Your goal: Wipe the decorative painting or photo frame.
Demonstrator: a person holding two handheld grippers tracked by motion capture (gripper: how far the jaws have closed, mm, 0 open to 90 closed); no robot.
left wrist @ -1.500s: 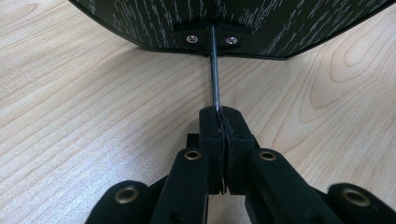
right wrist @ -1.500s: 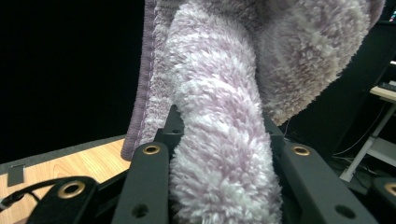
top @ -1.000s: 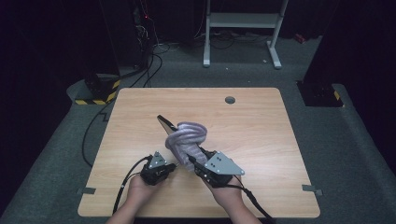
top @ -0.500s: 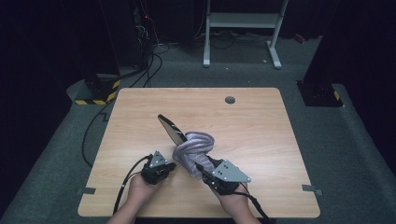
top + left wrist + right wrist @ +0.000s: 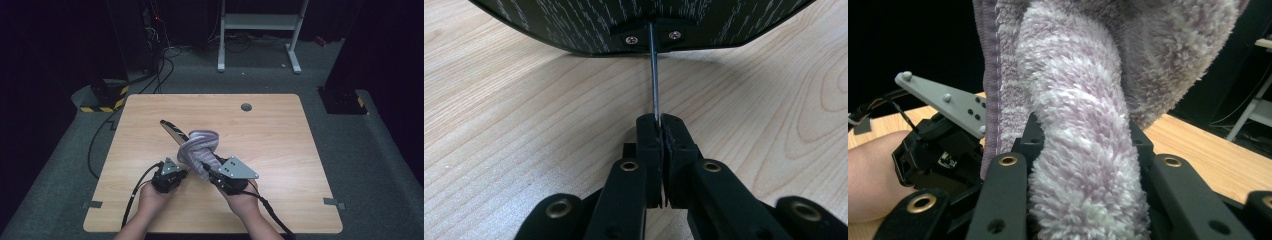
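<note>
Your left gripper (image 5: pixel 659 120) is clamped on the thin metal rod (image 5: pixel 653 75) of a dark hanger (image 5: pixel 174 131) near the table's (image 5: pixel 280 125) middle. Your right gripper (image 5: pixel 1083 135) grips a fluffy purple towel (image 5: pixel 201 150) draped over that hanger.

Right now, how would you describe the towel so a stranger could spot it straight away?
On the wooden table, look just ahead of the person's two hands. The towel is a fluffy, pale purple bundle draped over a dark flat paddle, with the right gripper clamped on it. It is the only soft thing there.
</note>
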